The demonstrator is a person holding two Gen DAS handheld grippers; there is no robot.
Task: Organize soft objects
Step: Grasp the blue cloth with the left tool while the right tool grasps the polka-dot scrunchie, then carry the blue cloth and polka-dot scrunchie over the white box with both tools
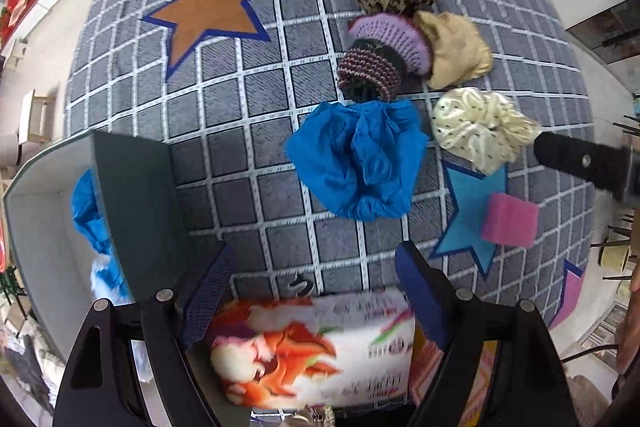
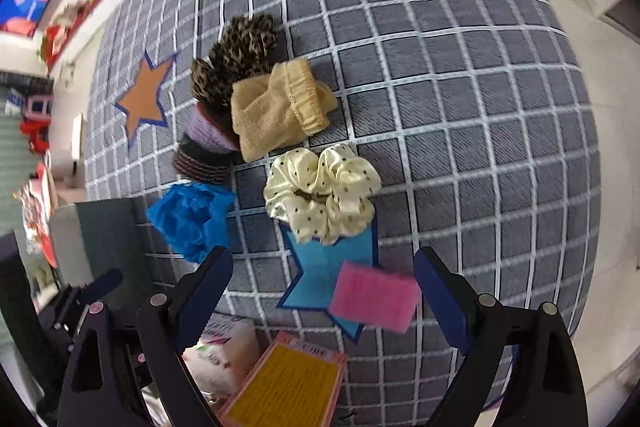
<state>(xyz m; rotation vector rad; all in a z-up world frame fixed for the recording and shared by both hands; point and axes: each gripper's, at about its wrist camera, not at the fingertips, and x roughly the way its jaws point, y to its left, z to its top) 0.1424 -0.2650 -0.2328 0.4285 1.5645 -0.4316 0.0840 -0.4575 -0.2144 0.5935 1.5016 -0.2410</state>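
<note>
Your left gripper [image 1: 312, 291] and right gripper [image 2: 324, 291] both hang wide open, empty, near the crumpled blue plastic cover [image 1: 354, 159] and pink rectangular sponge [image 2: 374, 297].

glossy satin scrunchie [image 2: 322, 193], knitted hat [image 1: 374, 65], spongy block [image 2: 374, 297]

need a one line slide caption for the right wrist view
Open right tongs above a pink sponge, cream dotted satin scrunchie and tan fleece cloth on a grey grid rug.

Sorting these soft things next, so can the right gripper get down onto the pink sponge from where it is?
Probably yes. The right gripper is open and empty, the pink sponge lies between its fingers in the right wrist view, and nothing covers it on the rug.
</note>
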